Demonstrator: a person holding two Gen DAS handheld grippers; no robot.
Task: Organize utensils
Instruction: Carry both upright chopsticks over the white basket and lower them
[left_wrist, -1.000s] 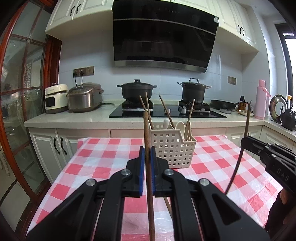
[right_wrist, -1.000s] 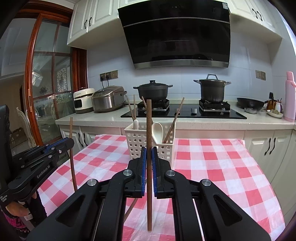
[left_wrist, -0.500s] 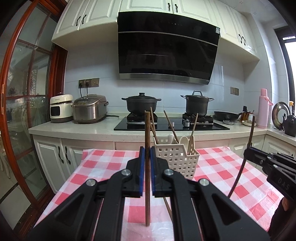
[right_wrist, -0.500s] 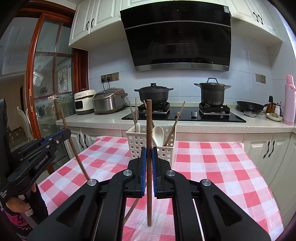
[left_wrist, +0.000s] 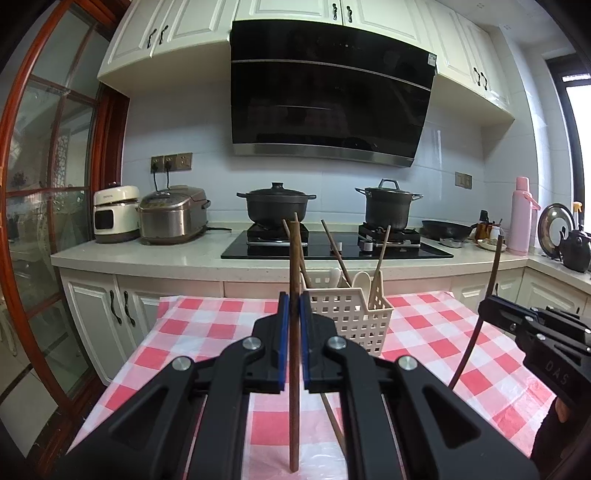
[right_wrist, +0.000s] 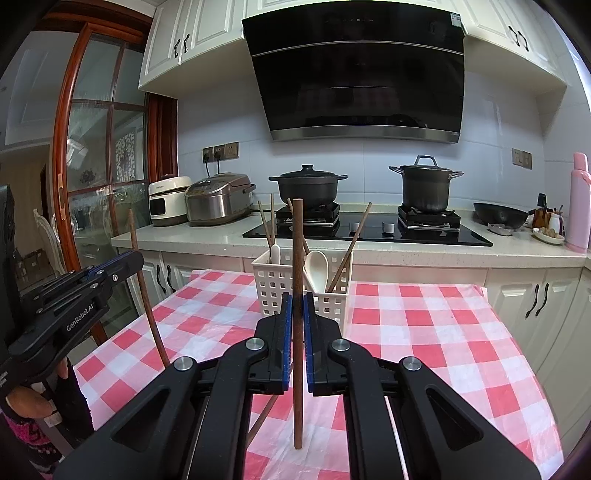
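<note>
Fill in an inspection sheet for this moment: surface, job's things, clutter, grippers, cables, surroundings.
Surface: red-and-white checked tablecloth, smooth.
Job's things: white utensil basket near the far edge, holding chopsticks and white spoons; one loose chopstick lying on the cloth.
Clutter: nothing seen.
Grippers: left gripper shut on an upright chopstick; right gripper shut on another chopstick.
Cables: cords from wall sockets behind the cookers.
Surroundings: stove with two pots, range hood, cabinets.

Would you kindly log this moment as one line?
left gripper: shut on chopstick | right gripper: shut on chopstick | basket: on table, holds spoons, chopsticks
</note>
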